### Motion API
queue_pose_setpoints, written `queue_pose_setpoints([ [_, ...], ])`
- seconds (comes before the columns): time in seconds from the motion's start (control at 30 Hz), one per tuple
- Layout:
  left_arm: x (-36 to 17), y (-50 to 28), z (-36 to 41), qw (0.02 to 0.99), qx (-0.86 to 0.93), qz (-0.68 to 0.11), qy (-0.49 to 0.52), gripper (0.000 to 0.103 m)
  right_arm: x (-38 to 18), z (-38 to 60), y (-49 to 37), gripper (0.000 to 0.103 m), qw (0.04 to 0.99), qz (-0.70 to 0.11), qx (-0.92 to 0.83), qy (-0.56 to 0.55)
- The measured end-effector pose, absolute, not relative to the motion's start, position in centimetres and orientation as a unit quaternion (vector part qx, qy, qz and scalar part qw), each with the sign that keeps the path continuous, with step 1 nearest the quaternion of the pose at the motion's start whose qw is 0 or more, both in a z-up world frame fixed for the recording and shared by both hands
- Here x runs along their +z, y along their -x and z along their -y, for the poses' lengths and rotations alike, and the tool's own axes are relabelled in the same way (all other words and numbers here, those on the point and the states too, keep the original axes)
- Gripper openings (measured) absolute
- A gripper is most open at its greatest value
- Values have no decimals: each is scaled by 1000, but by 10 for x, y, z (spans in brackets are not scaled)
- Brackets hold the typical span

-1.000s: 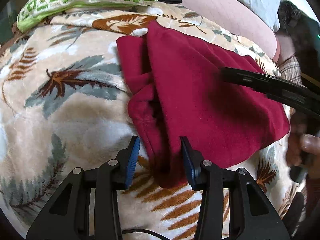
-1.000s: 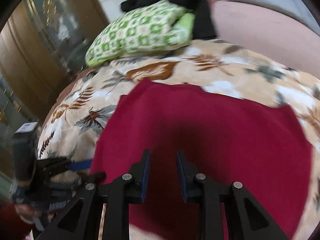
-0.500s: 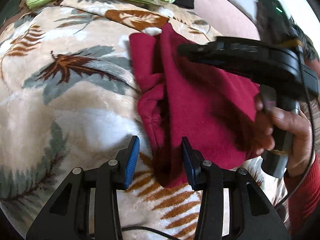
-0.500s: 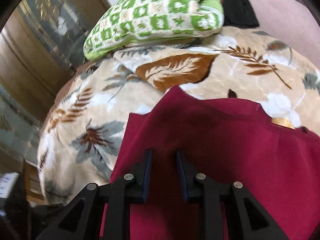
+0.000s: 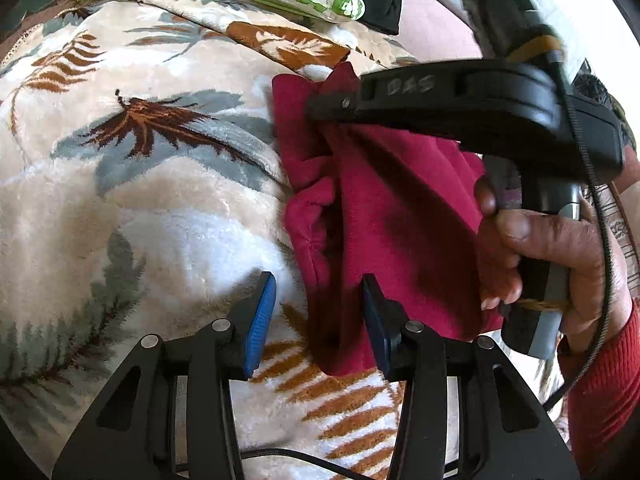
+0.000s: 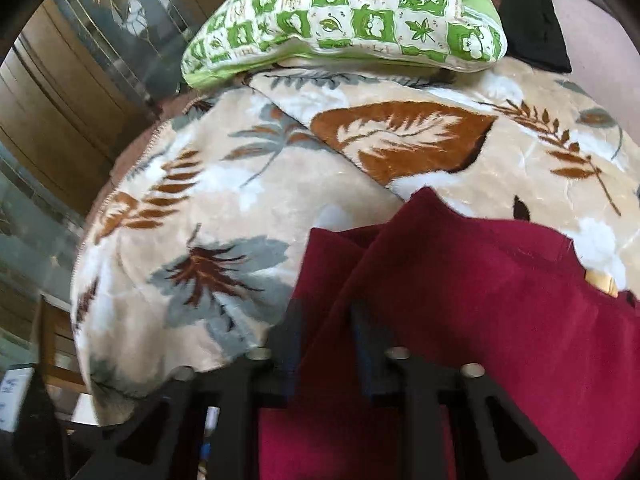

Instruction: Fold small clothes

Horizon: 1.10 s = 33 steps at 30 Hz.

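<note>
Left wrist view: the left gripper (image 5: pixel 316 320) points down at a steep angle over a bed covered by a leaf-patterned blanket (image 5: pixel 140 220). Its fingers (image 5: pixel 262 316) stand partly apart. The near bunched corner of a dark red garment (image 5: pixel 400 220) lies in the gap, close against the right-hand pad; the left-hand blue pad stands clear of the cloth, over bare blanket. No squeeze on the fabric is visible.

The garment lies on the blanket, partly folded, with a rumpled fold running along its left edge from the far corner to the near corner.

The right gripper (image 5: pixel 320 110) reaches in from the right side of this view, held by a hand (image 5: pixel 536 256) in a red sleeve (image 5: pixel 604 392). Its tip sits at the far corner of the garment.

Right wrist view: the right gripper (image 6: pixel 324 320) is motion-blurred. Its fingers are closing, and a raised ridge of the red cloth runs between them. Firm pad contact cannot be confirmed through the blur.

A green-and-white patterned pillow (image 6: pixel 352 16) rests at the far end of the bed, well apart from the garment. A black cloth (image 6: pixel 532 24) lies just beside the pillow.
</note>
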<state>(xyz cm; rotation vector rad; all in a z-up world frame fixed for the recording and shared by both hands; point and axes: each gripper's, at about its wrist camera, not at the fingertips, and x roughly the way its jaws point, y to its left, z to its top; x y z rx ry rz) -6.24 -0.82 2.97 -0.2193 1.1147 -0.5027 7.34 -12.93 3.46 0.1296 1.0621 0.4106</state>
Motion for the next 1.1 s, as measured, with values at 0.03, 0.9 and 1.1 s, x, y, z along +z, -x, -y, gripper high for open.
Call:
queue_pose_setpoints([
  [0.03, 30, 63, 7, 814, -237, -521, 106, 42, 37, 131, -73, 8, 842, -497, 200, -66],
  [0.9, 19, 57, 5, 814, -226, -521, 122, 48, 32, 107, -85, 66, 814, -566, 132, -3],
  [1.1, 16, 55, -3, 810, -232, -520, 144, 49, 13, 79, -96, 83, 811, -574, 102, 58],
])
